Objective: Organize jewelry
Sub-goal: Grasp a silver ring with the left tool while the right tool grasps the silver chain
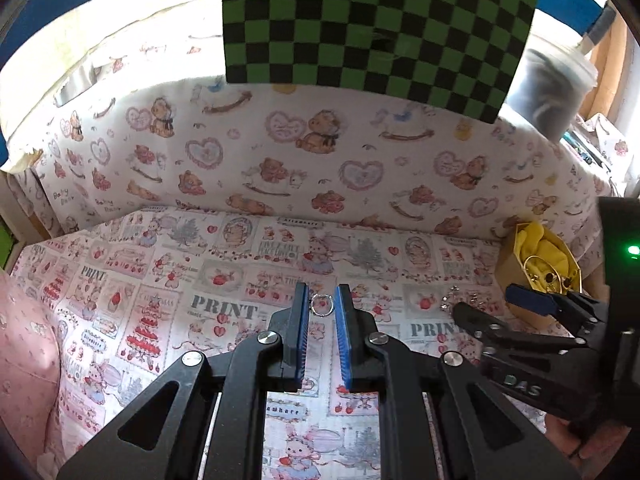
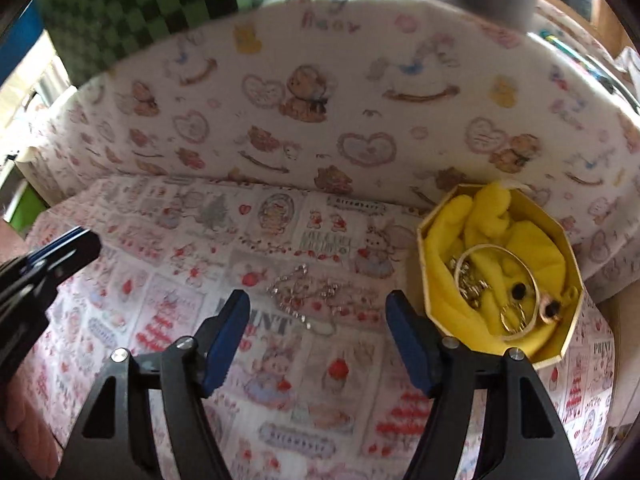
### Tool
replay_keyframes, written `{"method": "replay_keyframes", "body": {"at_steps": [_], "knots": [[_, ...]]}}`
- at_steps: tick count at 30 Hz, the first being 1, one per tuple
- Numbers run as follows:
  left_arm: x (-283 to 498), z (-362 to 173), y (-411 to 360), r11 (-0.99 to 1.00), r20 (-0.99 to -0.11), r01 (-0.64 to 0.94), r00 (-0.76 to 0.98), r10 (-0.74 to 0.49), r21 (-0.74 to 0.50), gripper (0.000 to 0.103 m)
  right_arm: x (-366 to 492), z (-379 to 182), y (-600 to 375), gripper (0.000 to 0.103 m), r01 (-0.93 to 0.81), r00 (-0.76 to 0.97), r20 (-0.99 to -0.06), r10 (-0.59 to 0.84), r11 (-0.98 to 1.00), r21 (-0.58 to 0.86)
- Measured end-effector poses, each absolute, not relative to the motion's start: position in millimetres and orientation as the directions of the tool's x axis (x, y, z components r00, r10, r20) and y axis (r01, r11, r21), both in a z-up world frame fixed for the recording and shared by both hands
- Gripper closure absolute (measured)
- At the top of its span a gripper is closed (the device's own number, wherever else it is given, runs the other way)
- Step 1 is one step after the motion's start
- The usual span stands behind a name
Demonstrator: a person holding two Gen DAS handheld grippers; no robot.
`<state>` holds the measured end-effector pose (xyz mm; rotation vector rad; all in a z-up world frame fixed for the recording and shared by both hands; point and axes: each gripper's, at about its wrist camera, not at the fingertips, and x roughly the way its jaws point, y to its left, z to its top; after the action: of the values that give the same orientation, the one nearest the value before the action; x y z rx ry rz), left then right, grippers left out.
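Left wrist view: the left gripper (image 1: 323, 300) reaches forward over the counter (image 1: 168, 280), which is covered by a printed cloth. Its jaws stand slightly apart, and a small silver ring (image 1: 321, 305) lies flat on the cloth in the gap between the blue pads (image 1: 342, 344), its opening facing upward; contact with either pad cannot be determined. To the right, the right gripper (image 1: 496, 308) enters from the side, pointing leftward.

Right wrist view: the right gripper (image 2: 318, 320) has its jaws spread wide, holding nothing. Ahead of and between the fingertips, a rhinestone chain (image 2: 300, 292) lies loosely heaped on the cloth, its long axis running roughly from upper left to lower right. Just to the right of the right finger stands an octagonal gold box (image 2: 424, 276), open at the top and lined with yellow fabric (image 2: 492, 216). Inside it lie a gold bangle (image 2: 484, 250), lying tilted against the fabric, a cluster of gold chain (image 2: 468, 280) and several small earrings (image 2: 550, 310). The left gripper (image 2: 60, 256) appears at the left edge, blurred. A padded wall (image 2: 320, 120) with a teddy-bear print rises behind the counter.
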<state>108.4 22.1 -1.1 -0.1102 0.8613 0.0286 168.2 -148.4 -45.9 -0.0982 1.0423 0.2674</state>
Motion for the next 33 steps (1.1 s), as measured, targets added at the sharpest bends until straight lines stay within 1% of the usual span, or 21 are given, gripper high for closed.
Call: {"method": "replay_keyframes", "body": {"at_steps": [2,4,6,7,9,10,12,14,16,17,18,21,24,26,30,33], "knots": [[111.4,-5.4,19.6,0.994,-0.763,-0.076,0.646,-0.015,-0.084,0.091,172.4,-51.9,-139.7,0.037,-0.278,0.472,-0.873,0.127,0.96,-0.011],[112.2,-6.1,22.3,0.993,-0.767,-0.081,0.641,-0.017,-0.09,0.091,177.0,-57.1,-135.7,0.04,-0.278,0.463,-0.879,0.115,0.96,-0.021],[112.3,-6.5,24.1,0.992,-0.769,-0.086,0.639,-0.017,-0.094,0.091,181.5,-59.0,-134.3,0.048,-0.262,0.464,-0.88,0.103,0.965,-0.025],[112.4,-6.9,25.0,0.992,-0.769,-0.089,0.639,-0.014,-0.093,0.091,183.1,-58.2,-132.5,0.049,-0.264,0.474,-0.875,0.101,0.964,-0.032],[112.6,-7.2,26.0,0.992,-0.771,-0.091,0.637,-0.012,-0.091,0.091,184.6,-59.8,-129.6,0.062,-0.283,0.459,-0.881,0.114,0.959,-0.023],[112.9,-7.4,26.2,0.991,-0.772,-0.095,0.636,-0.009,-0.09,0.091,185.5,-59.5,-128.9,0.064,-0.287,0.462,-0.879,0.12,0.958,-0.02],[113.2,-7.5,26.1,0.992,-0.773,-0.097,0.634,-0.006,-0.086,0.091,186.3,-60.2,-118.3,0.073,-0.303,0.462,-0.879,0.118,0.953,-0.031],[113.2,-7.2,25.8,0.992,-0.773,-0.095,0.634,-0.003,-0.082,0.091,184.8,-60.1,-115.4,0.078,-0.313,0.462,-0.878,0.127,0.949,-0.027],[112.7,-6.6,25.3,0.992,-0.772,-0.094,0.636,-0.002,-0.08,0.091,183.9,-60.0,-114.6,0.086,-0.31,0.466,-0.876,0.126,0.95,-0.029],[112.4,-6.3,25.3,0.992,-0.771,-0.093,0.637,-0.003,-0.081,0.091,183.0,-59.5,-114.5,0.092,-0.307,0.47,-0.874,0.124,0.951,-0.03],[112.1,-5.9,25.4,0.992,-0.77,-0.093,0.638,-0.004,-0.082,0.091,181.8,-59.0,-114.4,0.095,-0.306,0.472,-0.873,0.125,0.951,-0.03],[111.5,-5.7,25.3,0.992,-0.771,-0.093,0.636,-0.007,-0.086,0.091,173.2,-57.1,-114.9,0.096,-0.313,0.474,-0.871,0.132,0.949,-0.026],[111.7,-5.8,26.6,0.991,-0.773,-0.103,0.634,-0.005,-0.09,0.091,147.1,-54.3,-124.2,0.096,-0.318,0.498,-0.854,0.15,0.948,-0.019],[111.2,-5.5,27.3,0.99,-0.773,-0.11,0.635,-0.002,-0.093,0.091,132.6,-44.1,-127.9,0.096,-0.322,0.527,-0.834,0.163,0.947,-0.018],[107.2,-0.1,26.0,0.99,-0.761,-0.107,0.648,0.002,-0.088,0.091,109.7,-22.6,-139.8,0.096,-0.329,0.56,-0.799,0.218,0.944,0.027],[103.4,3.9,21.3,0.992,-0.752,-0.093,0.659,0.0,-0.082,0.091,92.5,-5.5,-151.0,0.096,-0.318,0.599,-0.77,0.218,0.948,0.021]]}}
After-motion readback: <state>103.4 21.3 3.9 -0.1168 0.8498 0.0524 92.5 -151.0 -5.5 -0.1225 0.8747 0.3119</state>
